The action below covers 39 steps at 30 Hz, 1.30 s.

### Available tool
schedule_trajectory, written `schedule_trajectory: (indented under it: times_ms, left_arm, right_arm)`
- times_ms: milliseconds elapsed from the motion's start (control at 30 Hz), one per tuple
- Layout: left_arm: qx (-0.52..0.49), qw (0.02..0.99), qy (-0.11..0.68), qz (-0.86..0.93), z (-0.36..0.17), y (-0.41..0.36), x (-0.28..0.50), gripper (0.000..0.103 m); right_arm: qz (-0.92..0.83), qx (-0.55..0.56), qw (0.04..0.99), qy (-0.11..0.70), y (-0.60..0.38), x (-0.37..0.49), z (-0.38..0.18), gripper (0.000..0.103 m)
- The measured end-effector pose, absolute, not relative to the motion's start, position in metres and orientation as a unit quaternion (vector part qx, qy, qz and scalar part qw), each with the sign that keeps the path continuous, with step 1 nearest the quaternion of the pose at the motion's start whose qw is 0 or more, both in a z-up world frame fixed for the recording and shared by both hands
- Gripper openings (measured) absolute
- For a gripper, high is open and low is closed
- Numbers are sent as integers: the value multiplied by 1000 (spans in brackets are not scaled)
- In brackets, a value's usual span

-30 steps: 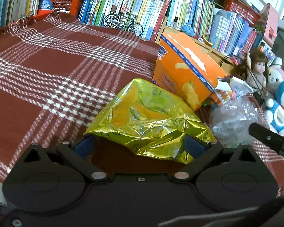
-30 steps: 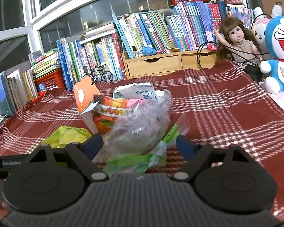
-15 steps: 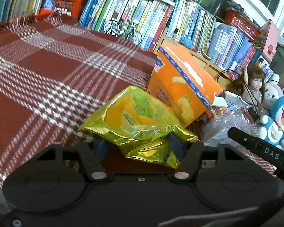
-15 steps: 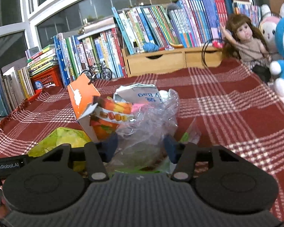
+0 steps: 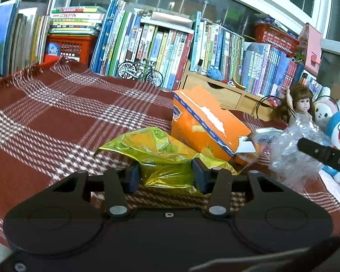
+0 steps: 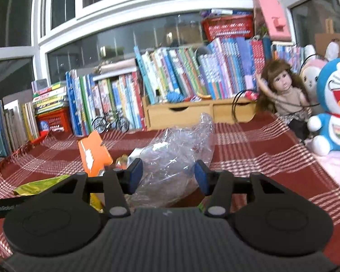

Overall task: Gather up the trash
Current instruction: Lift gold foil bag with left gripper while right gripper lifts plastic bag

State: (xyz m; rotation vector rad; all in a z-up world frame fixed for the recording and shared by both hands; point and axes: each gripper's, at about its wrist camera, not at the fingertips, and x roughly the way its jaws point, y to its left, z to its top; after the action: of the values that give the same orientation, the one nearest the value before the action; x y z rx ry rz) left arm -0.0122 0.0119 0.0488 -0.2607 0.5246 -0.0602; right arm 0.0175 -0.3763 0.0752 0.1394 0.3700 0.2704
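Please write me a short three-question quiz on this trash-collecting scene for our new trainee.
1. True or false: the left gripper is closed on the crumpled yellow-green foil snack bag.
2. What does the right gripper hold? A) orange cardboard box B) crumpled clear plastic bag C) blue plush toy
3. Fill in: the torn orange cardboard snack box sits on the red-and-white ____ cloth.

Key: 1 true. 2 B, the crumpled clear plastic bag; both grippers' jaws have just been closing on their bags. 3 plaid.
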Motion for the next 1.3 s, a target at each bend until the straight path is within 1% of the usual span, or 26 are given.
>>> schedule_trajectory:
  times_ms: [400,967,1167,1300]
  left_arm:
    - [-123,960,252,-19,62,22,-27,43]
    - [-137,963,230,-16,88,44,-42,38]
    - [-142,964,216,-60,94,46,-68,37]
    - [-125,967,202,-94,98,41,-99,37]
  right_arm:
    - [126,65,976,163,-388,3,92,54]
    - [143,109,973,144,-395,2,126,54]
    - [166,106,972,131,-393,-16,130,54]
    - [198,91,967,133,-390,-36,126,54]
